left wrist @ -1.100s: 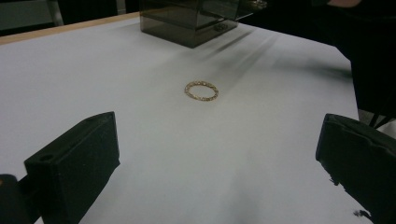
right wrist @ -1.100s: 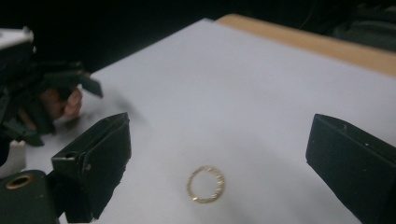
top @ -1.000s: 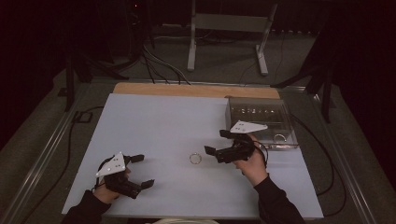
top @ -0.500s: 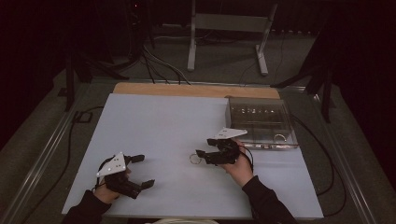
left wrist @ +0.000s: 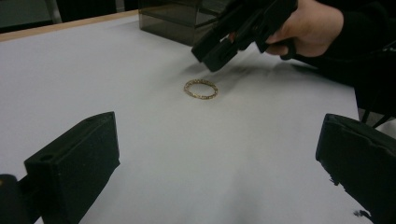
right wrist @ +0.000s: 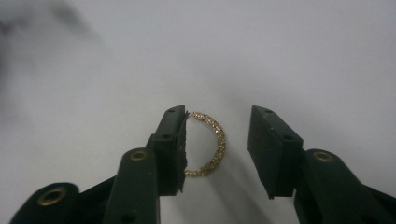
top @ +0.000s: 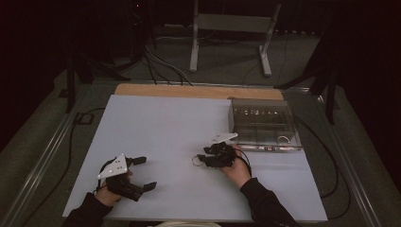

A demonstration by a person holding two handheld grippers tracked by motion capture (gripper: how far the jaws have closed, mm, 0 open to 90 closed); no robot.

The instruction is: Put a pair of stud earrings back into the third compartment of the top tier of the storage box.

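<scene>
While the left gripper point(top: 135, 176) rests at the lower left of the table point(top: 161, 127) with its jaws wide, the right gripper point(right wrist: 217, 140) has been closing around the gold ring point(right wrist: 212, 144). The ring lies flat mid-table between those half-open jaws, not yet squeezed. Farther back, upper right, sits a clear box point(top: 265, 124).

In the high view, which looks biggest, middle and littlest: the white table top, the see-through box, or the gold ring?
1. White table top, by far the biggest.
2. See-through box, at its far right.
3. Gold ring, tiny, by the right gripper.
</scene>
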